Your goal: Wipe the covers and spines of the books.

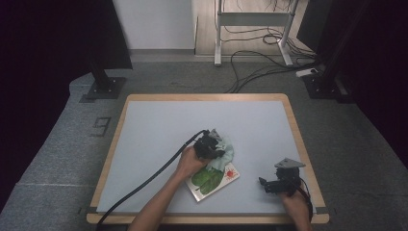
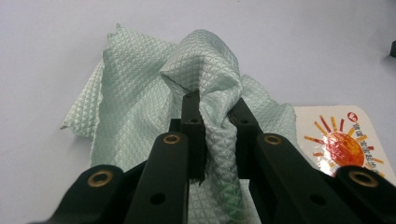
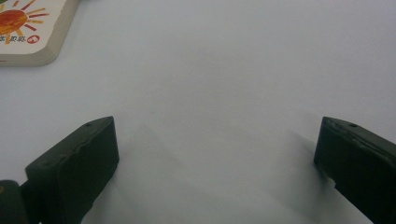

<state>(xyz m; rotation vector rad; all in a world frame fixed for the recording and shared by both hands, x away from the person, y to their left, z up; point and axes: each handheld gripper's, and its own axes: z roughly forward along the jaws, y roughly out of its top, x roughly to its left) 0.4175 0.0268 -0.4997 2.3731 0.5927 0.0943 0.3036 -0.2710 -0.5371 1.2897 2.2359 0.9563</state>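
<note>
A pale green quilted cloth [image 1: 226, 155] [image 2: 135, 84] lies crumpled on the grey table mat, partly over a white board book [image 1: 214, 180] [image 2: 343, 142] with a green leaf and an orange sun on its cover. My left gripper [image 1: 211, 147] [image 2: 215, 116] is shut on a raised fold of the cloth, pinched between its jaws. My right gripper [image 1: 263, 184] [image 3: 217, 149] rests low over bare mat near the table's front right, jaws wide apart with nothing between them. A corner of the book [image 3: 28, 32] shows at the upper left of the right gripper view.
The grey mat [image 1: 159, 130] sits on a wooden-edged table [image 1: 115, 130]. A black cable [image 1: 154, 178] trails from the left gripper to the front edge. Beyond the table are stand bases [image 1: 103, 89], a white frame [image 1: 250, 29] and floor cables.
</note>
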